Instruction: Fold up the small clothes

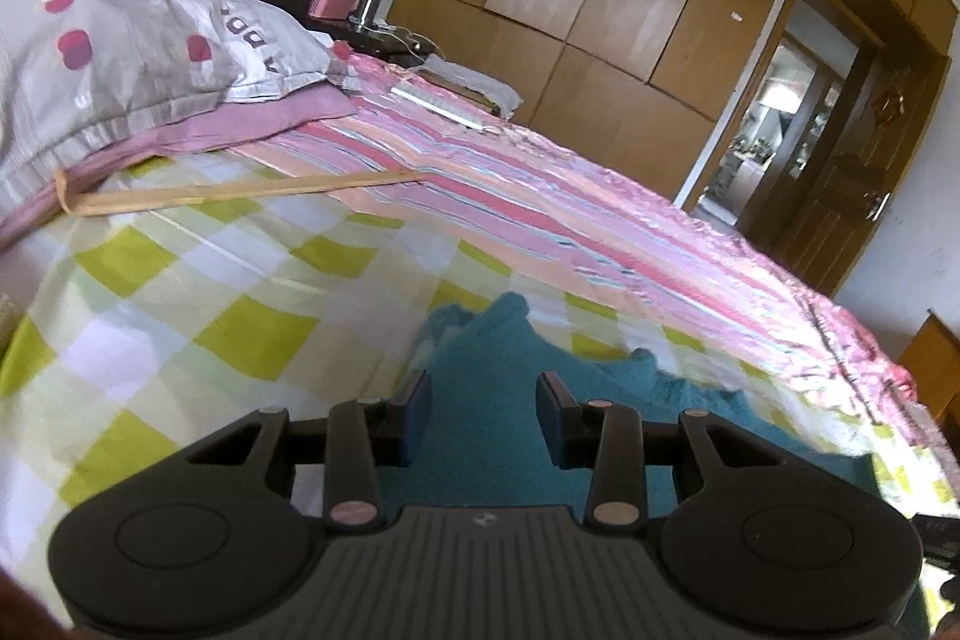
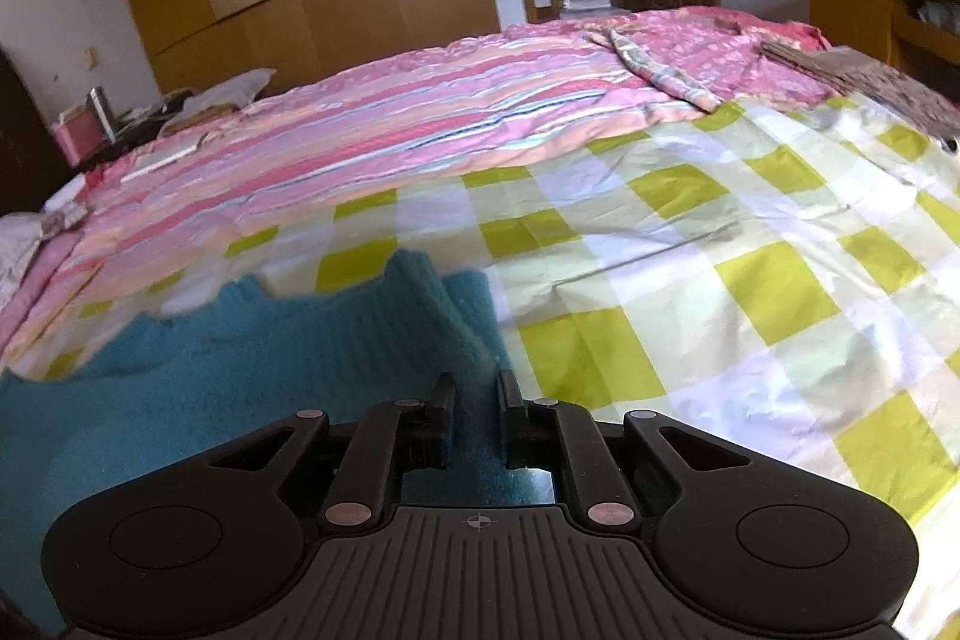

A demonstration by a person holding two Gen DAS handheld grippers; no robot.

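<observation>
One fuzzy teal knit garment point(image 2: 252, 358) lay on the near part of the bed's green-and-white checked sheet point(image 2: 690, 244). Beyond it lay a pink striped quilt point(image 1: 540, 196); far left, a grey spotted pillow point(image 1: 120, 58) and a wooden stick point(image 1: 240, 193). Right gripper point(image 2: 477, 400) fingers clenched on a raised fold of the garment. Left gripper point(image 1: 483, 400) fingers parted over the knit; grip unclear.

- Left gripper point(image 1: 483, 397): matte black body with a ribbed centre plate bearing a small pale emblem.
- A round black disc with an inset circle sits on each side of that ribbed plate.
- Angular black link arms, pinned with dull silver rivets, run forward from the plate to dark blue pads.
- Right gripper point(image 2: 477, 400): same black build, with a crosshair mark on its ribbed plate.
</observation>
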